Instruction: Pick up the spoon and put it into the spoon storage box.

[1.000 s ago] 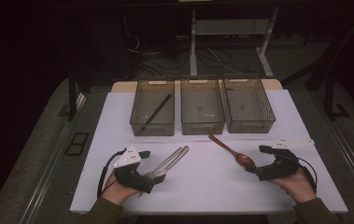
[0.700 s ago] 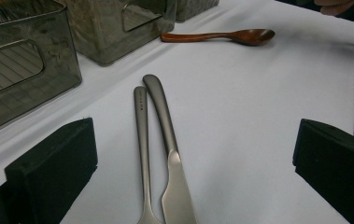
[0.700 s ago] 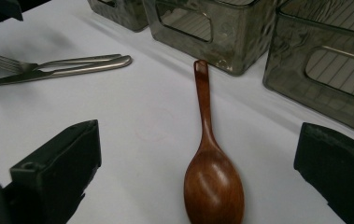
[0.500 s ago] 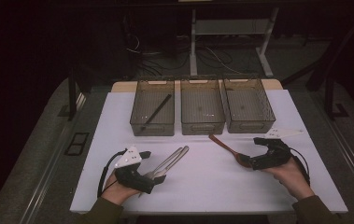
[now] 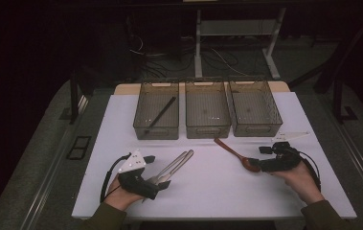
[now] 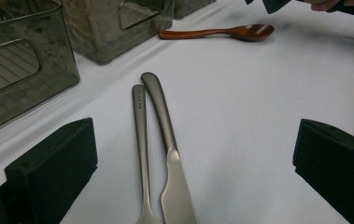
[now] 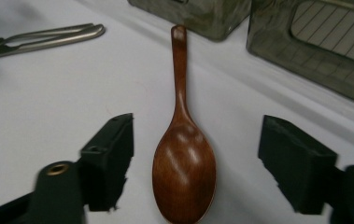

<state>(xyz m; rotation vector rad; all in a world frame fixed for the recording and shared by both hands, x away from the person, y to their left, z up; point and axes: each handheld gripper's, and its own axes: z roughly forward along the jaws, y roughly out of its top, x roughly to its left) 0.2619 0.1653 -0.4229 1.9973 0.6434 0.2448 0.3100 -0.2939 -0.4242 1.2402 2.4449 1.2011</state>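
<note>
A brown wooden spoon [image 5: 235,155] lies on the white table, handle toward the bins. My right gripper [image 5: 259,158] has its jaws on either side of the spoon's bowl [image 7: 184,172]. They have just been closing, but a gap remains on both sides, so it is open. My left gripper [image 5: 157,172] rests at the front left, open, with a metal fork [image 6: 139,121] and a knife [image 6: 163,116] lying side by side between its wide jaws, untouched. The right gripper view also catches the two metal pieces [image 7: 48,37] at upper left.
Three clear bins stand in a row at the back: left bin [image 5: 141,125], middle bin [image 5: 208,132], right bin [image 5: 275,125]. A dark stick [image 5: 162,112] lies slanted in the left one. White table surface [image 5: 208,196] stretches between my hands.
My right gripper has slid left and slightly down to the spoon's bowl, and its jaws have narrowed around it. The left gripper, fork and knife have not moved.
</note>
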